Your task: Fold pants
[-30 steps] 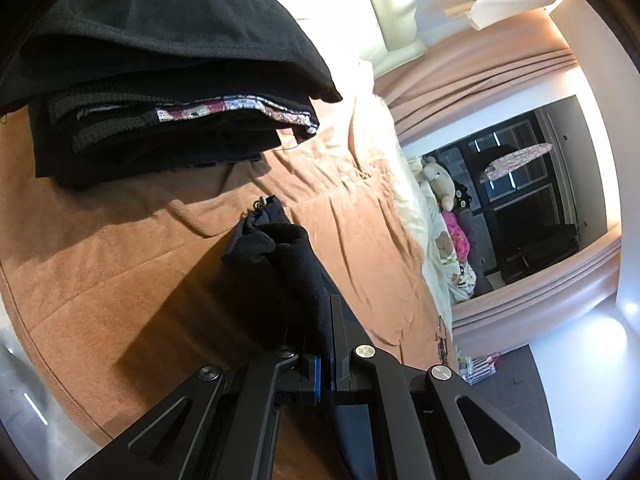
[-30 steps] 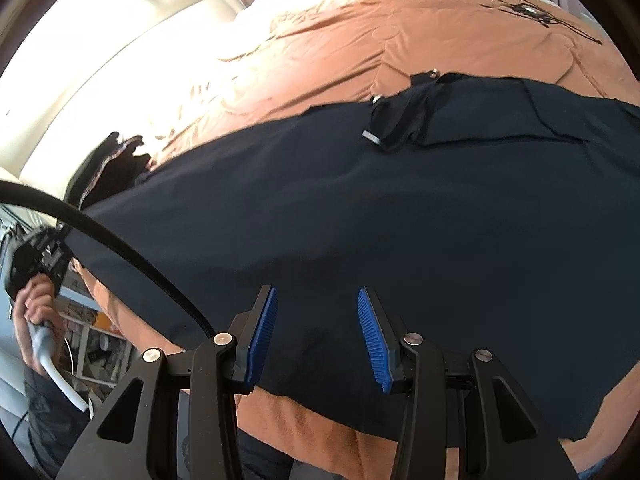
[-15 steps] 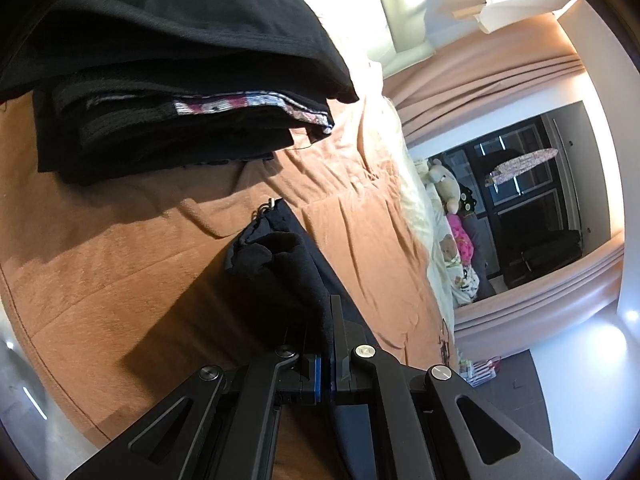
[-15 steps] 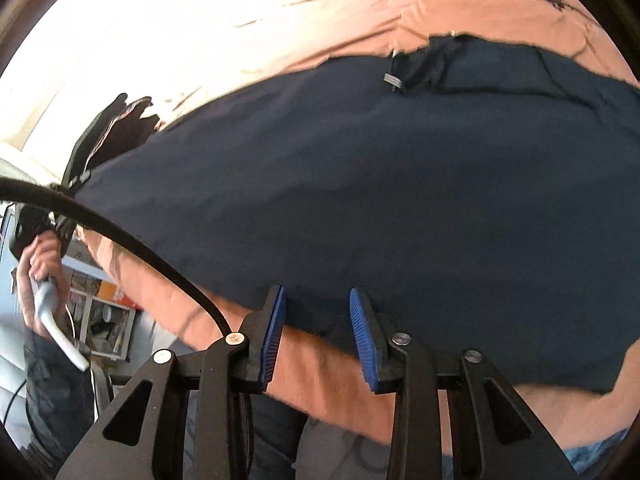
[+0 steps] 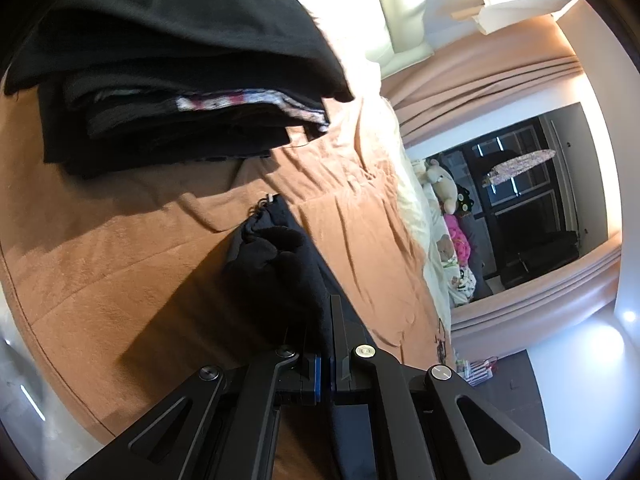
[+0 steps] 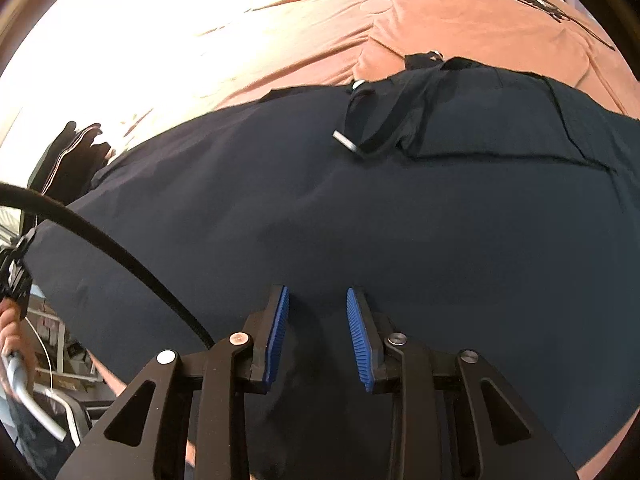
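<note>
Dark navy pants (image 6: 360,208) lie spread flat across a brown blanket (image 6: 440,20) on a bed, their pocket flap and drawstring (image 6: 360,136) at the far side. My right gripper (image 6: 316,332) is open with blue pads, hovering over the near part of the pants and holding nothing. My left gripper (image 5: 325,360) is shut on a bunched end of the pants (image 5: 280,264) and holds it just above the blanket (image 5: 100,264).
A stack of folded dark clothes (image 5: 180,92) sits on the blanket ahead of the left gripper; it also shows in the right wrist view (image 6: 68,156). Plush toys (image 5: 444,188) and curtains lie beyond. A black cable (image 6: 120,252) crosses the right view.
The right gripper moved back in over the pants from the bed edge and opened wider. The left gripper kept its grip and edged closer to the folded stack.
</note>
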`<state>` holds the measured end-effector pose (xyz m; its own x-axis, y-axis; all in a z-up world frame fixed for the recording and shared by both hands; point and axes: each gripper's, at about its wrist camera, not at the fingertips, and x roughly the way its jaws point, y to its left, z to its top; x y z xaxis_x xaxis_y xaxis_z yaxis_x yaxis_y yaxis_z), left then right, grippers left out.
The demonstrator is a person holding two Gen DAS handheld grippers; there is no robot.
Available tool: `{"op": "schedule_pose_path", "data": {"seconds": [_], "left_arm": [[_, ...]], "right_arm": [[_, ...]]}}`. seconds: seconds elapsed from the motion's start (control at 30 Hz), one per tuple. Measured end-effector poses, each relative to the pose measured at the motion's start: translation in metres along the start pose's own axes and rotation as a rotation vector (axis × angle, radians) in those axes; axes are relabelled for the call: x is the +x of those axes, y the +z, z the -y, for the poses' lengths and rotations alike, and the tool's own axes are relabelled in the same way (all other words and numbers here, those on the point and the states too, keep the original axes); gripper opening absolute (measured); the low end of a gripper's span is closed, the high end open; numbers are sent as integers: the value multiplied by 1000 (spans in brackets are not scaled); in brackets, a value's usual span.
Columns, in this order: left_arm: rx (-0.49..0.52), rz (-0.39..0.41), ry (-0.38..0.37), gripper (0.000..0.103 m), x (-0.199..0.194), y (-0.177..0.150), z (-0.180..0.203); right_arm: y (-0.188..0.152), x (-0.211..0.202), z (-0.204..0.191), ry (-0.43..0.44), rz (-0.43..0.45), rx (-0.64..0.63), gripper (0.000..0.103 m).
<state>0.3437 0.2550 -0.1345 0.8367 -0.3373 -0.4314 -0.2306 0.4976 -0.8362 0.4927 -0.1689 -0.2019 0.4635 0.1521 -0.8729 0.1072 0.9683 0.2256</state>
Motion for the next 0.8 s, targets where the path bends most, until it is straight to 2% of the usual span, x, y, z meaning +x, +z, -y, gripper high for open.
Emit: {"op": "schedule_pose_path", "data": {"seconds": [0.17, 0.5, 0.63, 0.8], "left_arm": [[41, 8, -12, 2, -4, 2, 20], [108, 13, -36, 2, -8, 3, 61], [163, 8, -60, 2, -7, 5, 93], [267, -13, -86, 2, -2, 9, 144]], "right_arm": [[12, 20, -5, -5, 4, 6, 20], [44, 52, -12, -35, 21, 27, 18], [33, 59, -20, -3, 7, 36, 18], [-4, 60, -29, 50, -16, 34, 18]]}}
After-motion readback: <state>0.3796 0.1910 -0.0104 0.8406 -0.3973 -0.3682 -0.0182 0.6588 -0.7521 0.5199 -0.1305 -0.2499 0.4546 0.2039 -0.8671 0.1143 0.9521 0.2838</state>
